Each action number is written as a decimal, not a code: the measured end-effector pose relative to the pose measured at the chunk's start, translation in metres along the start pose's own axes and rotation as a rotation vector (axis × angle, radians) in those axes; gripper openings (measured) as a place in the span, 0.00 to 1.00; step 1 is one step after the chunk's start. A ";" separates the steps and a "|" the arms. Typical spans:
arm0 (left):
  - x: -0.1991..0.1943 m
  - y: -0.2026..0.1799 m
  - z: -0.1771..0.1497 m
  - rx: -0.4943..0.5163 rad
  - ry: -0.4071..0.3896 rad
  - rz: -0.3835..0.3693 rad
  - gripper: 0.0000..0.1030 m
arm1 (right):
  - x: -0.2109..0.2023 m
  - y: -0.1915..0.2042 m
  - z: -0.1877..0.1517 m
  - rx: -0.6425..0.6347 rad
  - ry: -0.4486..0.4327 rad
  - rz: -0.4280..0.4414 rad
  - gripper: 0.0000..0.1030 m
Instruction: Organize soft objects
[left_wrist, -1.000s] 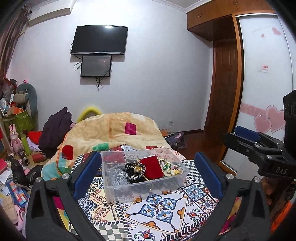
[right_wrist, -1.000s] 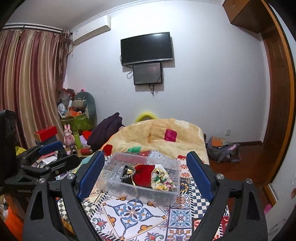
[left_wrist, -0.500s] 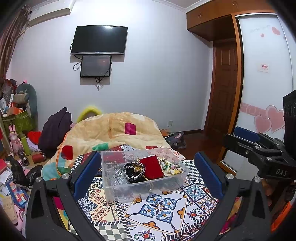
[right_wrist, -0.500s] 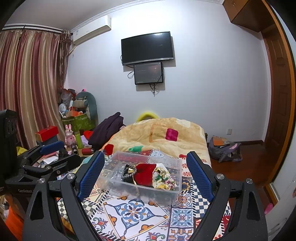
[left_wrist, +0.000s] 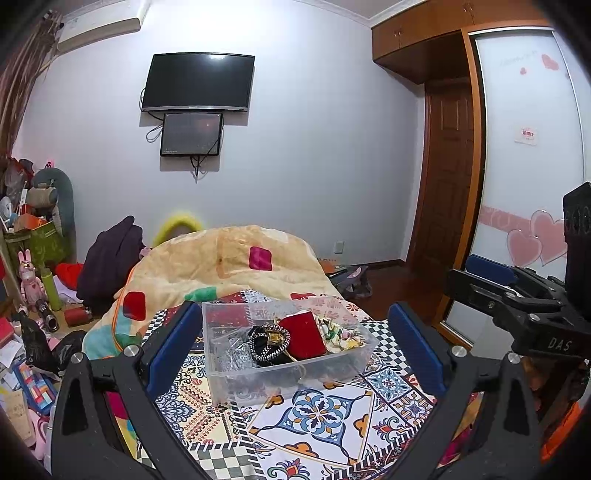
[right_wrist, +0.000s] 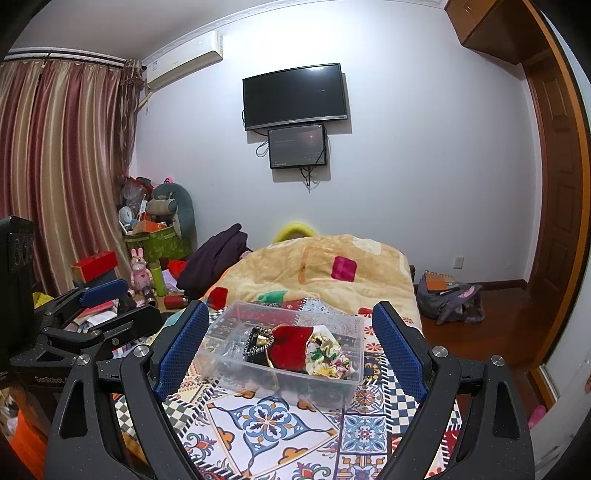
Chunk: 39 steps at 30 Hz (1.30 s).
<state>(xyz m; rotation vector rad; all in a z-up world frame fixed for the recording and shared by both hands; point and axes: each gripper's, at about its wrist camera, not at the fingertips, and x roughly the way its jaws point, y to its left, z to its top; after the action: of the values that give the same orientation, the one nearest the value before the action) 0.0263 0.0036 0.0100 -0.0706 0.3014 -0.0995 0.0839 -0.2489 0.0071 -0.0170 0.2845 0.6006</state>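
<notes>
A clear plastic bin sits on a patterned tile-print cloth on the bed. Inside lie a red soft pouch, a black chain-trimmed item and a floral scrunchie. My left gripper is open and empty, held above the cloth with the bin between its blue pads. My right gripper is open and empty, likewise framing the bin. Each gripper shows at the edge of the other's view.
A yellow-orange quilt is heaped behind the bin. Clutter, toys and boxes stand left of the bed. A backpack lies on the wood floor at right. A wardrobe stands on the right.
Nearly nothing: both grippers stay open over the bin, with only a slight drift of the right view.
</notes>
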 end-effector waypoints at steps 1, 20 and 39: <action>0.000 0.000 0.001 0.000 -0.001 0.000 0.99 | 0.000 0.000 0.000 0.000 0.000 0.000 0.86; -0.002 0.001 0.003 -0.017 -0.011 -0.021 0.99 | -0.003 0.001 0.001 0.008 -0.001 0.001 0.86; -0.001 0.003 0.003 -0.020 0.001 0.008 0.99 | -0.004 0.008 0.000 0.006 0.011 -0.025 1.00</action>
<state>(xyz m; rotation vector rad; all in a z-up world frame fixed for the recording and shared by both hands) 0.0265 0.0067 0.0133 -0.0888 0.3037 -0.0889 0.0766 -0.2447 0.0083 -0.0183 0.2966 0.5748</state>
